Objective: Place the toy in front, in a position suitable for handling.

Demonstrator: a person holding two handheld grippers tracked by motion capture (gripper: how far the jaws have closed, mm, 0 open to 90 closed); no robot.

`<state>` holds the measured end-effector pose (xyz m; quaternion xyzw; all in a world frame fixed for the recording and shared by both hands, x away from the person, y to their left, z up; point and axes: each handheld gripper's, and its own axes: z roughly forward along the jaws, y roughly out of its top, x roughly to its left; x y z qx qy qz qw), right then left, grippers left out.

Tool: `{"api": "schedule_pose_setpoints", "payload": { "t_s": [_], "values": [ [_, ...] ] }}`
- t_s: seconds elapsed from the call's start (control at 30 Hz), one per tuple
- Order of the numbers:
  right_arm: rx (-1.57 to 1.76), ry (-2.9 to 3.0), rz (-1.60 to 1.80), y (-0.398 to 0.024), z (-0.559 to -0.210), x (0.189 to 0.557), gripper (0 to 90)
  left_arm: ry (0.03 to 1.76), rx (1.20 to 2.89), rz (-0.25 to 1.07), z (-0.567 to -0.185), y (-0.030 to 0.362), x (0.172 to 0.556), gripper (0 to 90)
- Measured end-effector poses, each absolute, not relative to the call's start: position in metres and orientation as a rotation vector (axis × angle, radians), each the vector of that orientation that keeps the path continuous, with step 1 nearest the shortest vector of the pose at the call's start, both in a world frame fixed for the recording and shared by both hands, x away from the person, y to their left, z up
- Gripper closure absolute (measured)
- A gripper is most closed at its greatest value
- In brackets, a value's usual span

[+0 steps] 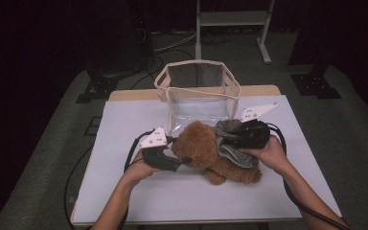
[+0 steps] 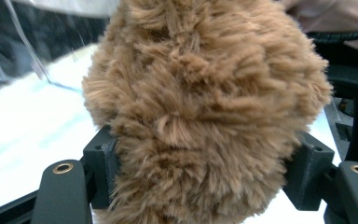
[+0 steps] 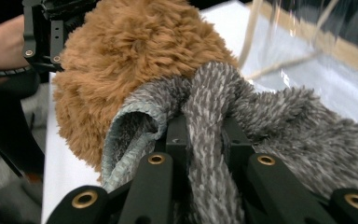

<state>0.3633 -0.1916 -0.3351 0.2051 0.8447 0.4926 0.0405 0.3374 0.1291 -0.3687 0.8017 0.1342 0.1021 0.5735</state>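
A brown plush bear lies on the white table cover, draped in a grey fuzzy cloth. My left gripper comes in from the left and is shut on the bear's furry head. In the left gripper view both pads press into the brown fur. From the right, my right gripper is shut on a pinched fold of the grey cloth. That fold runs up between its jaws, with the bear's fur just behind it.
A clear bag with beige trim stands open-topped at the table's back edge, just behind the bear. A metal stand and cables sit on the floor beyond. Bare cover lies in front of and to the left of the toy.
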Motion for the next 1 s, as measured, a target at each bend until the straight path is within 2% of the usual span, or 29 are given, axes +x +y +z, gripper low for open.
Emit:
{"api": "schedule_pose_setpoints", "payload": {
  "t_s": [0.27,0.4,0.5,0.77,1.0],
  "values": [
    [0.613,2.508,1.722,-0.184,-0.31,0.361,77.5,0.224,1.885,0.371,-0.296,0.142,0.326,29.7],
    [0.588,2.51,1.771,-0.179,-0.304,0.356,77.7,0.183,1.896,0.402,-0.272,0.144,0.318,30.1],
    [0.581,2.522,1.783,-0.177,-0.305,0.352,77.7,0.175,1.909,0.393,-0.268,0.141,0.315,29.9],
    [0.674,2.534,1.801,-0.197,-0.326,0.359,77.2,0.184,1.901,0.368,-0.285,0.128,0.322,28.9],
    [0.67,2.517,1.742,-0.212,-0.309,0.36,76.9,0.167,1.904,0.384,-0.279,0.117,0.322,29.0]
  ]
}}
